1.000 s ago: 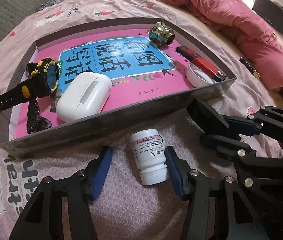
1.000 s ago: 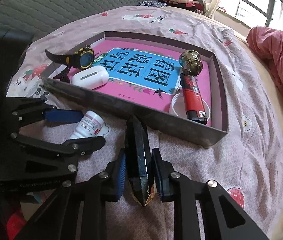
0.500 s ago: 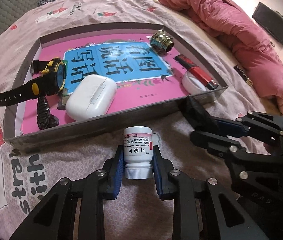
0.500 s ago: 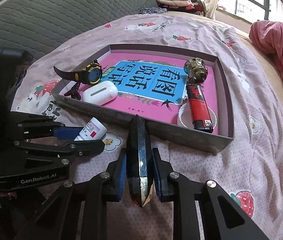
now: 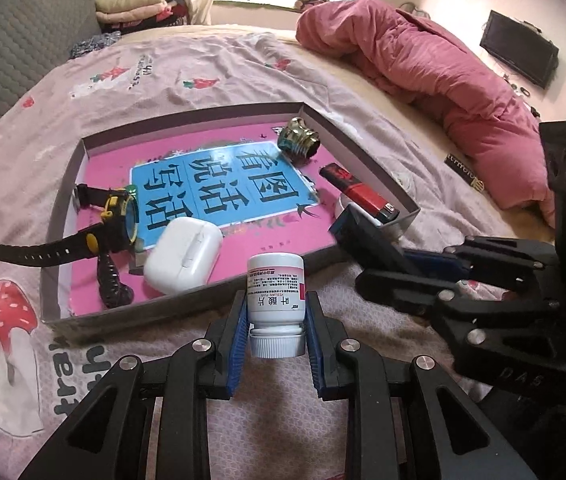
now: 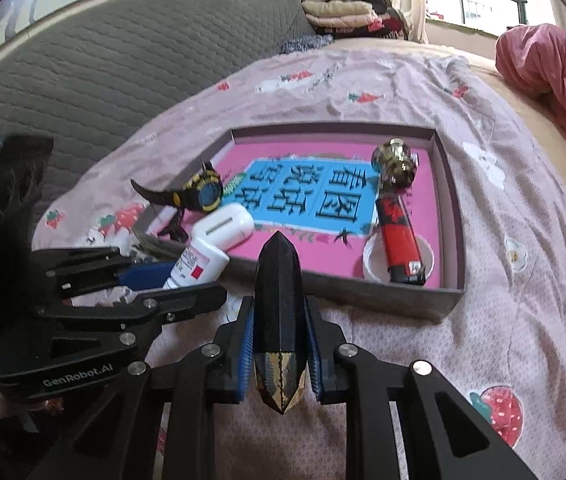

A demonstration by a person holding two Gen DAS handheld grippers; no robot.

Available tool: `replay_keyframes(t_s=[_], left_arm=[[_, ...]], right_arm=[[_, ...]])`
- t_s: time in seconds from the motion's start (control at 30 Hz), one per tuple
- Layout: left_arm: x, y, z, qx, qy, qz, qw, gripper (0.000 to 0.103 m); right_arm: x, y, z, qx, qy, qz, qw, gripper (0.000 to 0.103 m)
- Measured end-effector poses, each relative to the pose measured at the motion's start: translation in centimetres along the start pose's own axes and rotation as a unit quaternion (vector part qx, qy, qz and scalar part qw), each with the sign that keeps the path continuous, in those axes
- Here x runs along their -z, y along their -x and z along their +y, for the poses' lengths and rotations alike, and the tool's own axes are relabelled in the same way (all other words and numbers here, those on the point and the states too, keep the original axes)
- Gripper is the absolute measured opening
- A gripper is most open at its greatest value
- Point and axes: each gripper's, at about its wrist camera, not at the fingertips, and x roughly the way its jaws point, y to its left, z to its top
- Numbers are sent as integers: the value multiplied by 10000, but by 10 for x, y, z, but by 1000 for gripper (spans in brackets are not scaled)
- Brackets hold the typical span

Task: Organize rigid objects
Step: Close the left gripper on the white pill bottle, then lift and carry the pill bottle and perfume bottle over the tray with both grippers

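My left gripper [image 5: 277,314] is shut on a white pill bottle [image 5: 275,280], cap toward me, held above the bedsheet just in front of the tray's near wall. My right gripper [image 6: 279,320] is shut on a black faceted pointed piece with a gold end [image 6: 279,272], also off the sheet. A shallow grey tray [image 5: 187,125] with a pink and blue lining lies ahead. It holds a black-yellow watch [image 5: 113,216], a white earbud case [image 5: 183,254], a brass knob [image 5: 299,142], a red lighter [image 5: 359,194] and a white lid [image 6: 373,264].
The right gripper [image 5: 407,258] stands close on the left one's right side. A pink duvet [image 5: 423,64] is heaped at the right, and a grey padded headboard [image 6: 123,52] rises behind. A small black tag [image 5: 465,170] lies on the sheet. Bare sheet lies around the tray.
The left jaws closed on the pill bottle where it lay on the sheet and lifted it. The right gripper rose too, still holding the black piece. Both views tilted upward.
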Motion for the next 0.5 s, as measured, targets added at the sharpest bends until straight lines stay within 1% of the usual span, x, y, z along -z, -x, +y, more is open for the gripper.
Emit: replay_keyframes(t_s=[0.3,0.5], left_arm=[[-4,4,4,-122,36,-131,9998,27],[-8,6,8,-178,54,-224,9996,27]], right_arm=[[-7,6,-6,6,-157,-248,9996,23],[-12,7,-11,90,-226,-361,9991,23]])
